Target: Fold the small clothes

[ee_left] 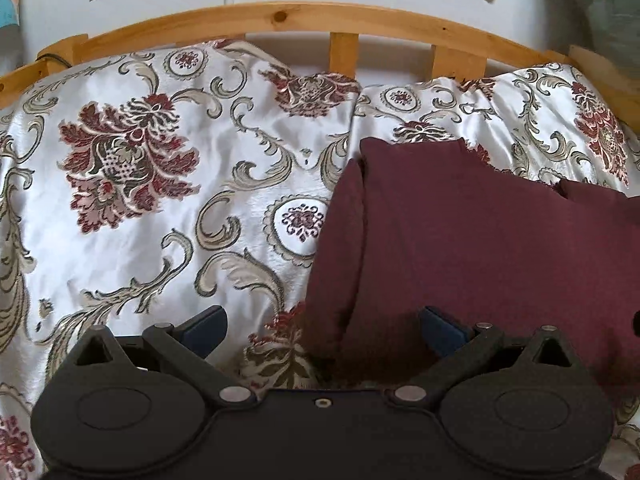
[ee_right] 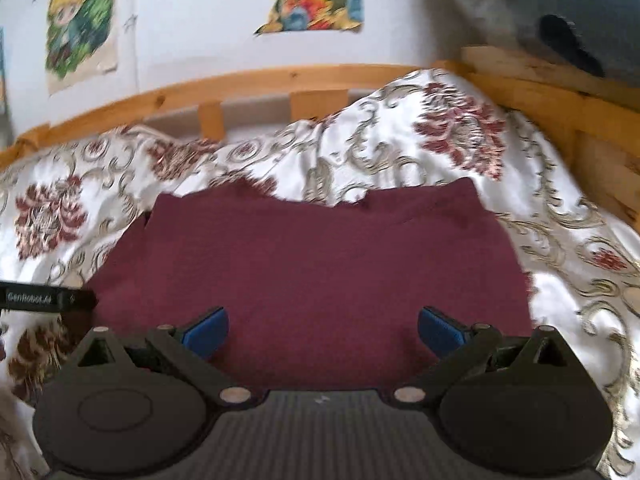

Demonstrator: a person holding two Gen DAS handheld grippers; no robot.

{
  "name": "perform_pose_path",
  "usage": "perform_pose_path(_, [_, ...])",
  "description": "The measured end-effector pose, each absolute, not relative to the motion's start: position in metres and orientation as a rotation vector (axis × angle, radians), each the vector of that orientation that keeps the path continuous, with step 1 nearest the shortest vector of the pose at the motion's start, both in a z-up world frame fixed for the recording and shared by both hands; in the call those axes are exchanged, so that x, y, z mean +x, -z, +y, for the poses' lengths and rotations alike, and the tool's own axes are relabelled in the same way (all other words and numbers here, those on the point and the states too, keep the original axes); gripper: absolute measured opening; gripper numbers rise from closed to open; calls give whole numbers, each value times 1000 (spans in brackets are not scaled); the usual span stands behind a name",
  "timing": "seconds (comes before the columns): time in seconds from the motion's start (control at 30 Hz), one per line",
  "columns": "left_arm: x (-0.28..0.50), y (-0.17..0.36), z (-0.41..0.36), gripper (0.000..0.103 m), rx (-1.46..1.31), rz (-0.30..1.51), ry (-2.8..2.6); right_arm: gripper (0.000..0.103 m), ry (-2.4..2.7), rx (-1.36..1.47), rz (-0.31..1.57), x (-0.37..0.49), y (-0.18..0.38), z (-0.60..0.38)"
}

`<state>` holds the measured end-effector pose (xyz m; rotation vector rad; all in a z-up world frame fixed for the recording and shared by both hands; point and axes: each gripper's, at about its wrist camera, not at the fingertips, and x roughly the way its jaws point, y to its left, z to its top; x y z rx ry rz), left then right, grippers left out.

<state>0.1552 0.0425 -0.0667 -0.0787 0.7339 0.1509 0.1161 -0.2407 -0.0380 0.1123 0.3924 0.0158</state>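
Left gripper (ee_left: 322,330) jaws apart, empty. Right gripper (ee_right: 323,330) same. Maroon garment (ee_right: 312,276) lies mid-frame on floral bedspread (ee_left: 160,216); its right side is cut off in left view. Wooden headboard (ee_left: 280,20) and wall posters (ee_right: 80,28) along top; right view blurred.

Maroon garment (ee_right: 312,272) lies flat, its left edge (ee_left: 344,248) folded over.
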Motion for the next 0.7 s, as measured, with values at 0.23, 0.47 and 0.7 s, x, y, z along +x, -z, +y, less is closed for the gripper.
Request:
perform_pose_path(0.23, [170, 79, 42, 102, -88, 706, -114, 103, 10, -12, 343, 122, 48, -220])
perform_pose_path(0.47, [179, 94, 67, 102, -234, 724, -65, 103, -11, -78, 325, 130, 55, -201])
perform_pose_path(0.7, [177, 100, 73, 102, -256, 718, -46, 103, -6, -75, 371, 139, 65, -196])
